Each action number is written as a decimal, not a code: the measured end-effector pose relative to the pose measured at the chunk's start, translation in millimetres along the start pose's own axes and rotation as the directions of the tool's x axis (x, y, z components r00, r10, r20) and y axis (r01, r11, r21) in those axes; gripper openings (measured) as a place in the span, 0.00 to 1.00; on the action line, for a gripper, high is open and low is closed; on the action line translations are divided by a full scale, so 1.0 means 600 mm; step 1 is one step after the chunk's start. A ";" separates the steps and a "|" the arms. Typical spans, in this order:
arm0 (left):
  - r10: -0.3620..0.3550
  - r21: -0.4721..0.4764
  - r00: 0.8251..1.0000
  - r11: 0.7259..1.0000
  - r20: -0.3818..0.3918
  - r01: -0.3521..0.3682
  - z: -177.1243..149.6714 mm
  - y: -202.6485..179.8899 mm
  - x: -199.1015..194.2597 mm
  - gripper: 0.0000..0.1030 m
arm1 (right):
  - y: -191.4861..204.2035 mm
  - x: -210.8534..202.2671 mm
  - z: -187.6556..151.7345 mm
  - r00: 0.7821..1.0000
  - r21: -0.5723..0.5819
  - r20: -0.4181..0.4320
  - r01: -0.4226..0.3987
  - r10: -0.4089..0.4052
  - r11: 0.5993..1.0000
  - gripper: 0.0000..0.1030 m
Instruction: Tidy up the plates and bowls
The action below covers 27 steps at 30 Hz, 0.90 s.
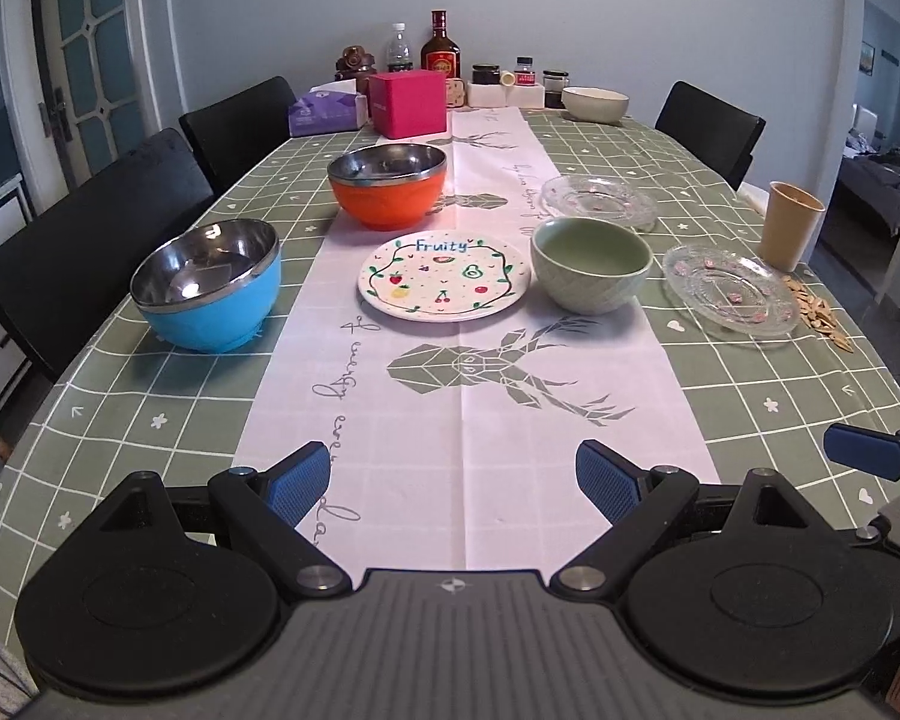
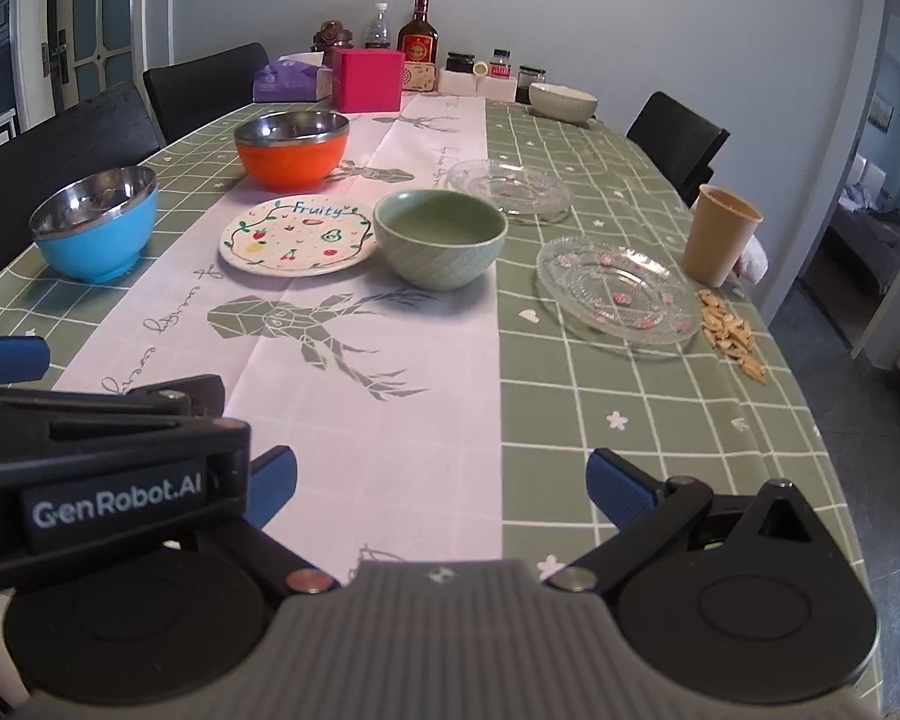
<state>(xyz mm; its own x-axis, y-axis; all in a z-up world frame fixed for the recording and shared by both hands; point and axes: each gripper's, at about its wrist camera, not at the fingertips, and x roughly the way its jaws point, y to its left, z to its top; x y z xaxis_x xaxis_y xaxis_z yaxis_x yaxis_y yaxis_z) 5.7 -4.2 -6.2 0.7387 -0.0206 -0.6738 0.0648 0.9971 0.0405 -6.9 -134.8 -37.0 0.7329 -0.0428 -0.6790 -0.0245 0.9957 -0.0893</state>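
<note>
- Counter point(image 1: 150, 420): all crockery lies ahead of both grippers, none within reach of the jaws.
- Blue bowl point(image 1: 207, 288) is ahead-left, nearer the left gripper point(image 1: 453, 480); near glass plate point(image 2: 618, 294) is ahead-right, nearer the right gripper point(image 2: 441, 480).
- Both jaws stand wide apart, holding nothing.

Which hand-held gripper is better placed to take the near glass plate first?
Right. The near glass plate lies on the table's right side, ahead of the open right hand-held gripper; the left hand-held gripper faces the centre runner.

Blue bowl point(image 1: 210, 288), orange bowl point(image 1: 387, 192), fruit-patterned plate point(image 1: 444, 279)
</note>
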 end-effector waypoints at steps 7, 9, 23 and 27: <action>-0.003 0.040 0.999 0.999 0.050 0.001 0.029 0.011 -0.015 1.00 | -0.024 0.010 0.000 0.999 0.005 -0.041 0.017 -0.017 1.000 0.97; -0.004 0.031 0.998 1.000 0.057 0.002 0.043 0.023 -0.018 1.00 | -0.032 0.013 0.003 0.999 0.016 -0.040 0.029 -0.028 0.999 0.98; 0.146 -0.124 0.978 0.984 0.148 -0.128 0.211 0.220 -0.037 1.00 | 0.040 -0.001 0.144 0.989 0.135 0.091 -0.125 0.113 0.983 0.98; 0.173 -0.134 0.971 0.979 0.164 -0.152 0.236 0.279 -0.014 1.00 | 0.085 0.015 0.197 0.978 0.118 0.122 -0.186 0.171 0.975 0.98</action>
<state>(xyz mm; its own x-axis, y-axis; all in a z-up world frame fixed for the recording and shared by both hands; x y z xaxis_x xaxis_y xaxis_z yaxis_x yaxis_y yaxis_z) 105.3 152.8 110.4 0.8388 0.1405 -0.5260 -0.1386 0.9894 0.0434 78.8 -74.5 38.6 0.7955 0.1388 -0.5898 -0.0796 0.9889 0.1253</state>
